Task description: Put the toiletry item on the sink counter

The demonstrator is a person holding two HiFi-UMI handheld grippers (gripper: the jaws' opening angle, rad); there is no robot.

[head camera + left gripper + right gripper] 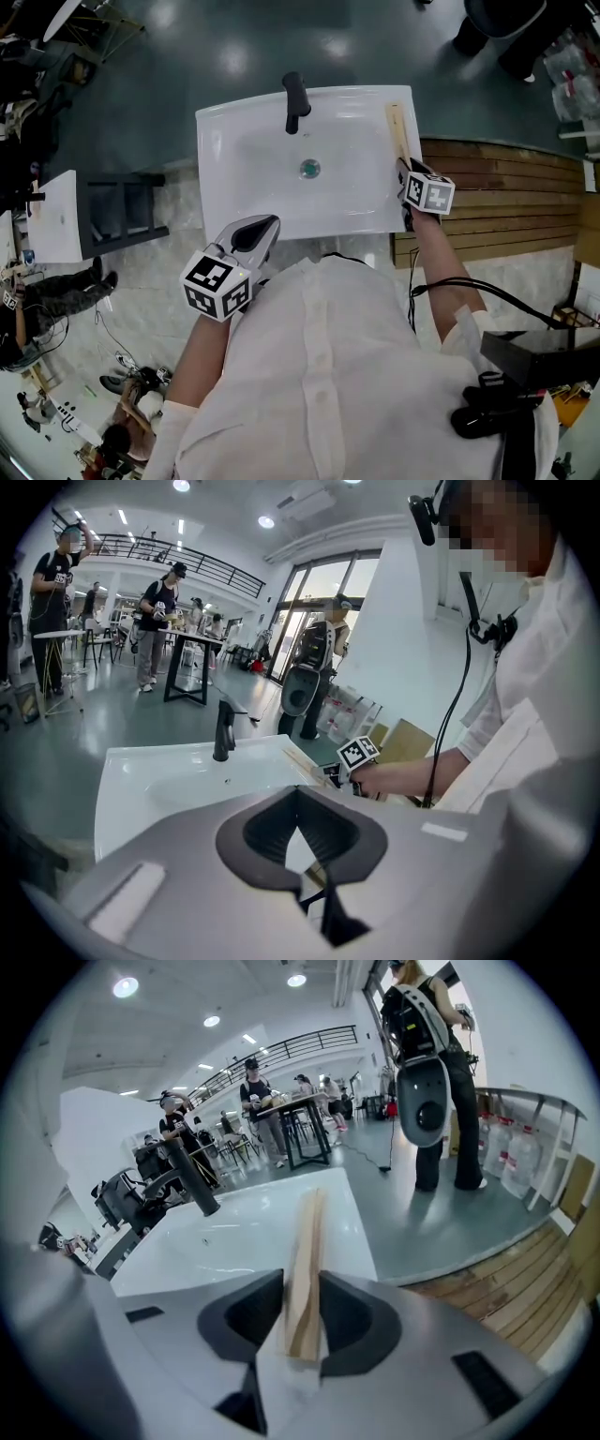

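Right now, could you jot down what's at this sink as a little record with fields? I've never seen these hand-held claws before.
Place: white sink with a black faucet
Toiletry item: long wooden stick, lying along the sink's right rim
Right gripper: jaws open, one on either side of the stick's near end
Left gripper: jaws together, empty, by the sink's front edge
Task status: the stick appears to be set down on the counter

toiletry item (397, 131): on sink (217, 173) right rim | faucet (296, 98): behind drain (309, 169)
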